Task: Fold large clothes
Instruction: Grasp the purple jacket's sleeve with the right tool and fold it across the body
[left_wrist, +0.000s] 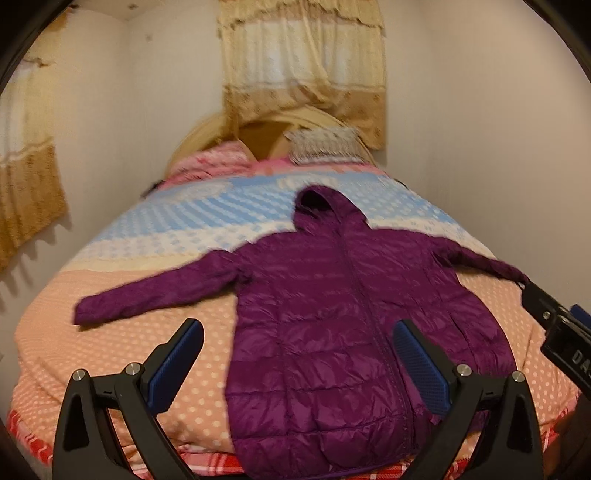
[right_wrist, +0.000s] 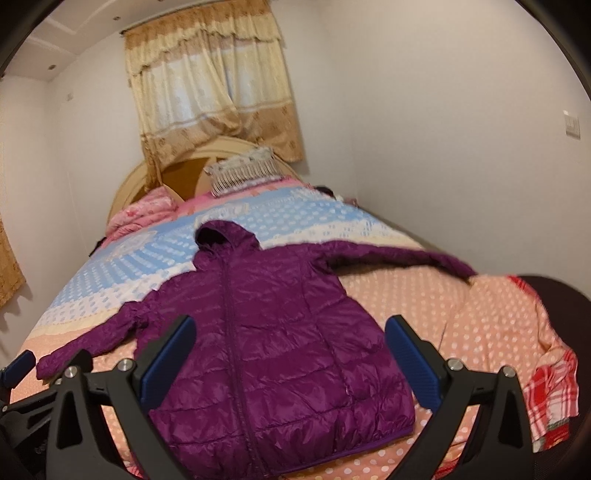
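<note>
A purple hooded puffer jacket (left_wrist: 332, 317) lies flat on the bed, zipped, front up, hood towards the headboard, both sleeves spread sideways. My left gripper (left_wrist: 299, 332) hovers open above the jacket's lower left side, blue pads wide apart, nothing between them. In the right wrist view the same jacket (right_wrist: 266, 332) fills the middle, and my right gripper (right_wrist: 291, 328) stands open over its lower body, holding nothing. The right gripper's body (left_wrist: 557, 325) shows at the right edge of the left wrist view, beside the right sleeve's cuff. The left gripper's fingertip (right_wrist: 16, 365) shows at the far left.
The bed (left_wrist: 110, 295) has a pink dotted and blue patterned cover. Pillows (left_wrist: 325, 144) and a wooden headboard (left_wrist: 195, 136) are at the far end under a beige curtain (left_wrist: 303, 66). White walls stand close on both sides. A red checked sheet (right_wrist: 546, 398) hangs at the bed's right corner.
</note>
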